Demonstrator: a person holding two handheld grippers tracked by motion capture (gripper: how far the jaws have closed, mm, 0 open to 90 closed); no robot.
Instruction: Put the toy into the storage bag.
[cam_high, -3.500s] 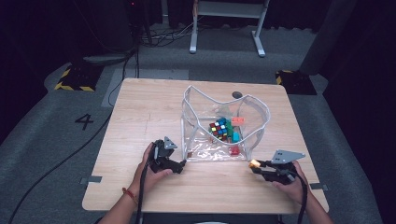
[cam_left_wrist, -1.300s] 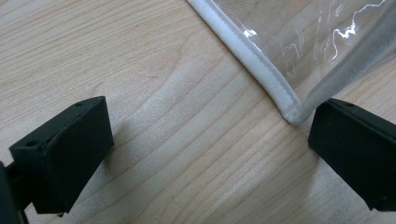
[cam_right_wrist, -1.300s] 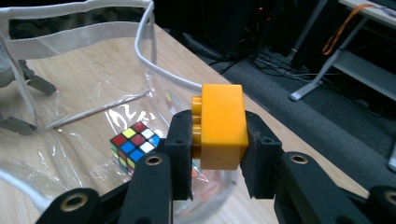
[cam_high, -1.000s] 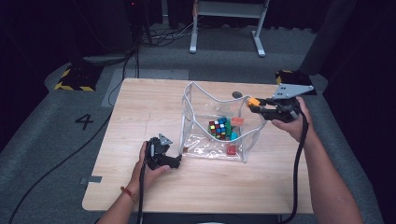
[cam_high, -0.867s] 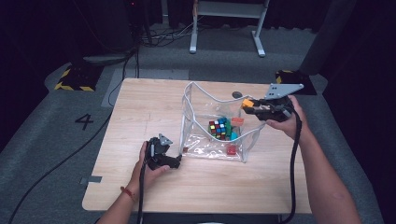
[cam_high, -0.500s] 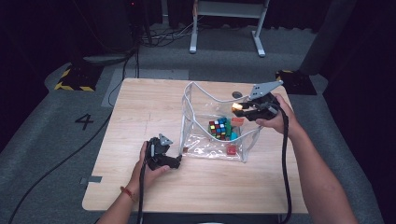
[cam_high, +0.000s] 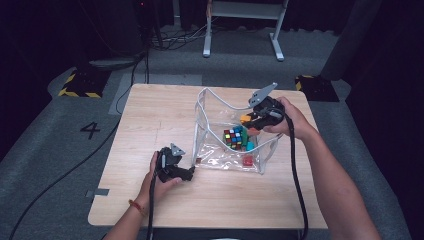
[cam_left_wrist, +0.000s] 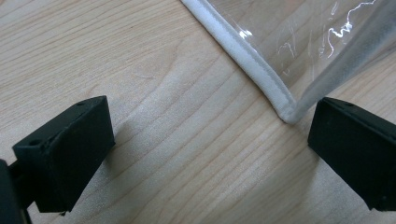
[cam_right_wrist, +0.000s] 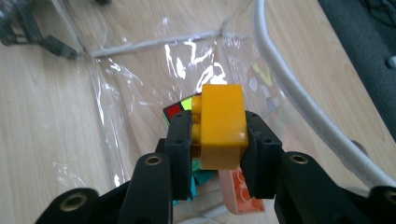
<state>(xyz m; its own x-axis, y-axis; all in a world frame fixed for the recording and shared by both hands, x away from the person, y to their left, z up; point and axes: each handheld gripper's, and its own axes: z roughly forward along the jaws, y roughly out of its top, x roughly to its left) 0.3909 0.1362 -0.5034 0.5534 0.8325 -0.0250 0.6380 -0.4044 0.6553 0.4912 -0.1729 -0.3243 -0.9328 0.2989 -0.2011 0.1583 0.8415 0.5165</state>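
A clear plastic bag (cam_high: 216, 130) with white piping stands open in the middle of the wooden table (cam_high: 150, 120). Inside lie a multicoloured puzzle cube (cam_high: 233, 137), teal bricks (cam_high: 248, 145) and a red brick (cam_high: 247, 160). My right gripper (cam_high: 248, 120) hovers over the bag's right rim, shut on an orange toy brick (cam_right_wrist: 220, 126) above the cube (cam_right_wrist: 176, 111) and a salmon brick (cam_right_wrist: 240, 189). My left gripper (cam_high: 194, 170) rests on the table at the bag's front left corner, its jaws open on either side of the white-piped corner (cam_left_wrist: 286, 111).
The bag's white rim (cam_right_wrist: 299, 98) curves close along the right gripper's right side. A metal stand (cam_high: 242, 30) and cables lie on the grey floor beyond the table. The table's right edge (cam_high: 312, 130) is just past the right hand.
The right gripper, holding the orange brick, rose from the front right of the table to the bag's right rim and shifted left over the opening. The left gripper stayed put.
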